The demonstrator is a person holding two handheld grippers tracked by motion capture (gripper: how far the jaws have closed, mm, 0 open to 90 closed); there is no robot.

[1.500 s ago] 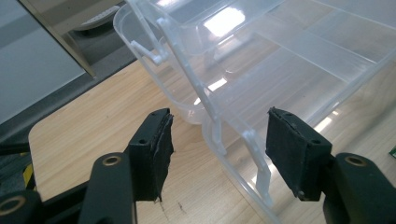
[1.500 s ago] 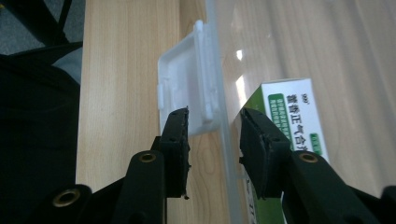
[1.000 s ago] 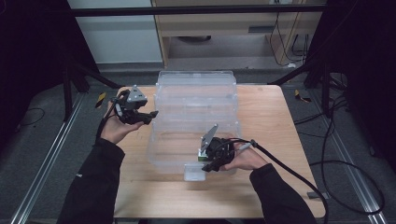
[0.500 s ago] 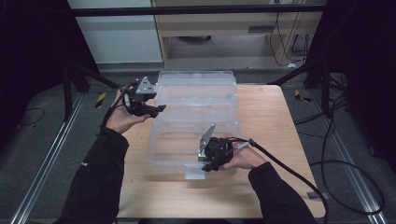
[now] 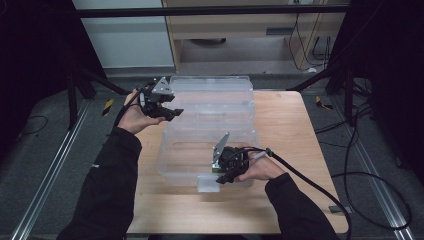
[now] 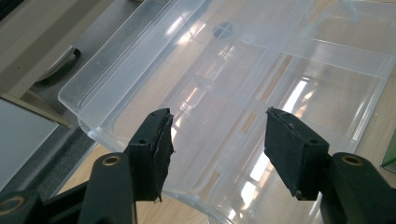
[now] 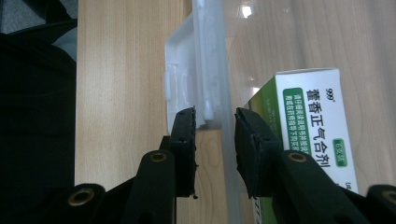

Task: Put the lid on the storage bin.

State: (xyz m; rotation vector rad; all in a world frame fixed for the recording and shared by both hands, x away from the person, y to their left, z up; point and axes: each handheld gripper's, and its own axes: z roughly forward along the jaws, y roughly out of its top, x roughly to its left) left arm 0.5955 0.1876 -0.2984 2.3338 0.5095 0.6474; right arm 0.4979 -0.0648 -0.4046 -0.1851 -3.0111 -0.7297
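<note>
Right gripper pins the bin's front wall; left gripper hangs wide at the far lid.

High view: clear bin (image 5: 212, 145) sits mid-worktop (image 5: 290, 125), lid (image 5: 212, 92) thrown open behind it; right gripper (image 5: 226, 176) sits at the near rim, likely to steady the bin, left gripper (image 5: 167, 111) is raised at the lid's left corner, probably lining up to fold it shut. Left gripper view: jaws wide, nothing between them, lid (image 6: 243, 79) below and ahead. Right gripper view: jaws narrow either side of the front wall by the latch (image 7: 189, 70), one jaw outside, one inside beside the green box (image 7: 310, 126) in the bin; actual pinch hard to tell.
</note>
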